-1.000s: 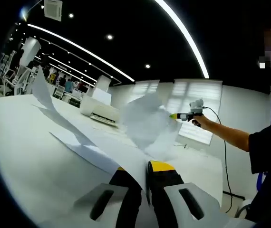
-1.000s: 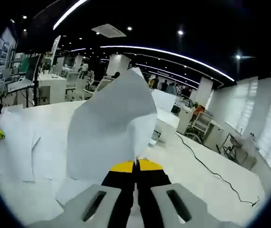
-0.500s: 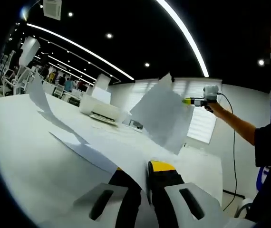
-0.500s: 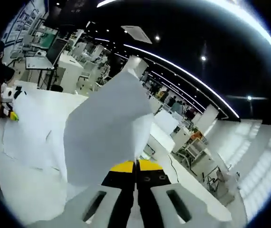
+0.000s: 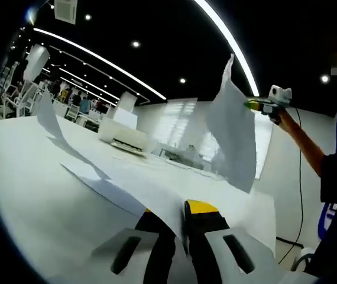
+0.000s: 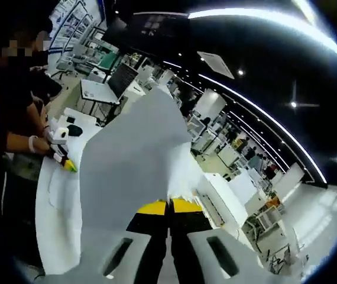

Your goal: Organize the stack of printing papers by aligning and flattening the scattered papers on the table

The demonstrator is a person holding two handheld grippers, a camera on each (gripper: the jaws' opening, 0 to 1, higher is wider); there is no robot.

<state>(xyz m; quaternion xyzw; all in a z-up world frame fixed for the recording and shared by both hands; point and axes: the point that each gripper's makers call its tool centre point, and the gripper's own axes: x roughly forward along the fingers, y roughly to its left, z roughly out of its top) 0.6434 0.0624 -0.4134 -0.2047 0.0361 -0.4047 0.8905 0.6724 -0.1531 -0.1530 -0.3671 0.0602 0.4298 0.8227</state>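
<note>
The left gripper stays low on the white table, and its jaws are pinched on the near edge of a flat sheet of paper. That sheet lies on the table, and more loose sheets spread out behind it; one of them curls up at its far corner. The big change is on the other side. The right gripper is shut tight on the edge of a second sheet, and it has gone up. A second ago this sheet hung low, close over the table. Now, in the left gripper view, the raised sheet hangs high above the table, well apart from the papers below. So I think one paper is picked out of the mess, and it has yet to be laid on the pile and lined up. The job looks far from done. Farther back on the table sits a white printer. It is away from the papers and should not get in the way. The loose, curled sheets could slide or fold if the raised one comes down fast. Past the table are more desks and long ceiling lights.
</note>
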